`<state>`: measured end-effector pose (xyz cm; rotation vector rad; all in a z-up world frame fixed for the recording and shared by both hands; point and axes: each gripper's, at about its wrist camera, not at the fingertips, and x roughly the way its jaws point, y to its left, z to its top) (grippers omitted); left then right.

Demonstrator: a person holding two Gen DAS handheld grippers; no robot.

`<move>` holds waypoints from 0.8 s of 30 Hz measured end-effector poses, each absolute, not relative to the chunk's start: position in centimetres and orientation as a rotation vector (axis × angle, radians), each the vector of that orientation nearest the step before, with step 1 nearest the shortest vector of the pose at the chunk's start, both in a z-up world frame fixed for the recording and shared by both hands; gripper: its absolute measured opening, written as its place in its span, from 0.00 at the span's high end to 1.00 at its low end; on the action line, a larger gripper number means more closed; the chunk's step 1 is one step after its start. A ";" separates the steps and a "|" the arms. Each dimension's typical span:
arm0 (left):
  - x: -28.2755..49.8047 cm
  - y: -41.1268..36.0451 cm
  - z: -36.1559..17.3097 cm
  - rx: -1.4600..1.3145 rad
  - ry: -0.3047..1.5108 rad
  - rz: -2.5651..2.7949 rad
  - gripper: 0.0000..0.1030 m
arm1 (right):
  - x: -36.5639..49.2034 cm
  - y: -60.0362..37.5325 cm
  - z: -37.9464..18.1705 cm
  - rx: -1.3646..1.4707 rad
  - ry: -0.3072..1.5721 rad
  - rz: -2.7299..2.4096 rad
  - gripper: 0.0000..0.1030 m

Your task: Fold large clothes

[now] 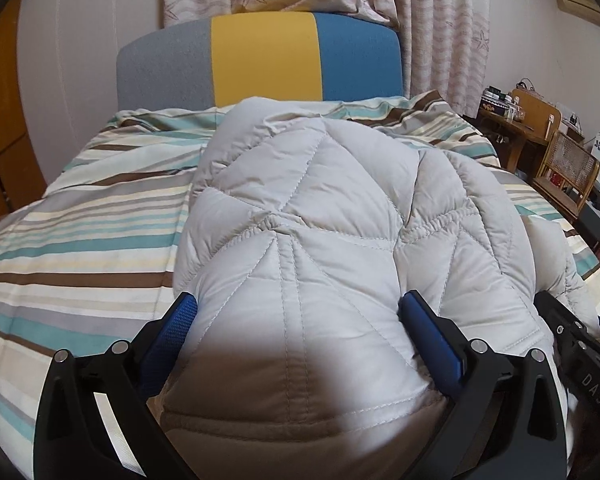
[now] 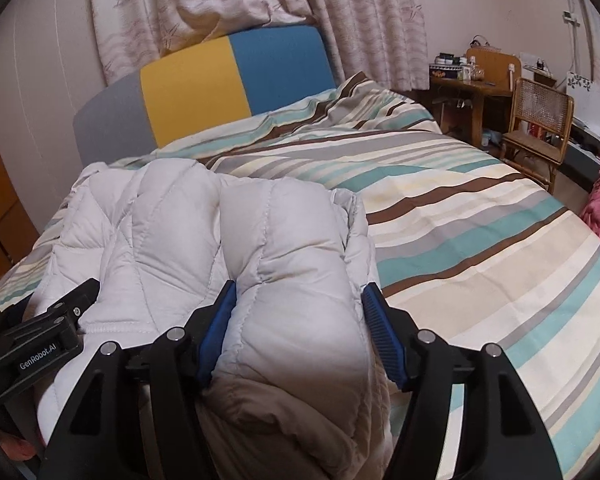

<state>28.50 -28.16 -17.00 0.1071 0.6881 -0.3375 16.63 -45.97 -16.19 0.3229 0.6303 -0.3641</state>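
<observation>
Lettering "GenRobot.AI" marks the left tongs gripping jacket

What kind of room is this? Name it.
A bedroom, most likely: a bed with a striped cover, a colour-block headboard, curtains behind, plus a wooden chair.

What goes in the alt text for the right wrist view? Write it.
The right hand-held gripper has a thick fold of a pale quilted puffer jacket between its blue pads, on a bed with a striped duvet. The left hand-held gripper shows at lower left.
</observation>
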 end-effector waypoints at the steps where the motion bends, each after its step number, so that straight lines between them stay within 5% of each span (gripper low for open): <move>1: 28.2 -28.0 -16.9 0.105 0.680 -0.334 0.03 | 16.4 -46.1 -15.6 0.339 0.644 -0.353 0.38; 4: 26.6 -27.1 -16.3 0.076 0.659 -0.331 0.03 | 14.7 -46.4 -13.2 0.415 0.582 -0.321 0.57; 7: 25.2 -27.0 -16.0 0.064 0.663 -0.339 0.03 | 13.9 -45.2 -11.0 0.380 0.549 -0.284 0.63; 24: 25.0 -28.2 -17.1 0.161 0.657 -0.438 0.03 | 15.9 -45.4 -16.3 0.303 0.620 -0.422 0.53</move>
